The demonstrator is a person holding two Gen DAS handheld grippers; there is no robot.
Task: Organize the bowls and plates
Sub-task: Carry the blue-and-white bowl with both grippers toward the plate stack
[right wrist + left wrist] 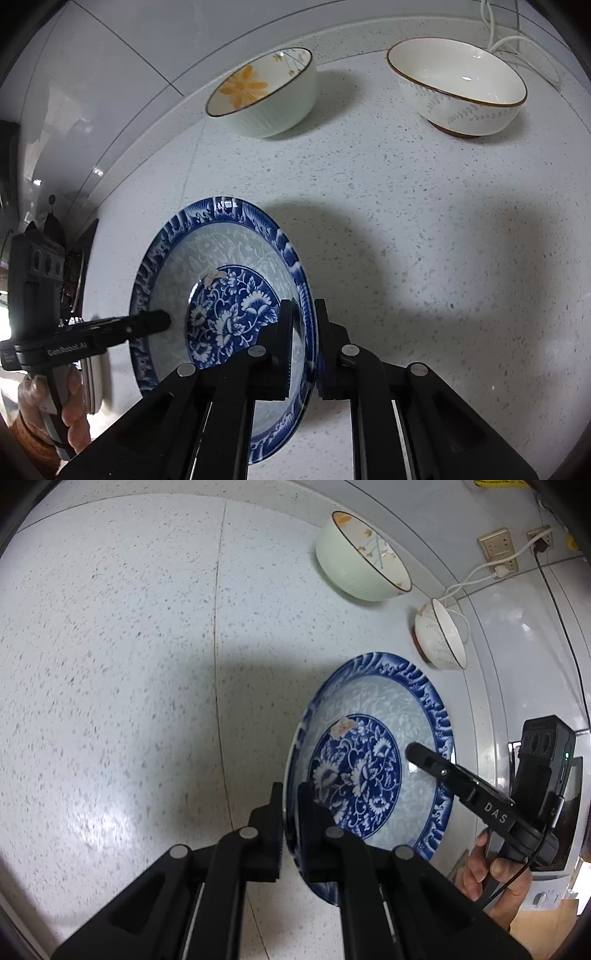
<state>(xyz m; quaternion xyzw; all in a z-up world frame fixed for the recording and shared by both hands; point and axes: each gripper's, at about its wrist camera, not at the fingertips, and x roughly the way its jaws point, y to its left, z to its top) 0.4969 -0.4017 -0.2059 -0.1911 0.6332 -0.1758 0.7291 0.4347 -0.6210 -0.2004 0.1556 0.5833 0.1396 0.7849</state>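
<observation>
2 claws clamp blue plate (373, 760) rim: left claw (290, 808), right claw (303, 332); near rim hidden behind fingers.

A speckled white bench (424, 229) carries the lot; a seam line runs across its top. Two bowls stand on it, well apart: the pale green bowl (269, 96) with an orange flower inside; the white bowl (461, 88) with a brown rim.

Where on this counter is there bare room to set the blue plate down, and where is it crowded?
Free: the wide speckled counter on the plate's far side from the wall, and a band between plate and both bowls. Crowded: along the wall, where the flowered bowl and the white bowl stand.
</observation>
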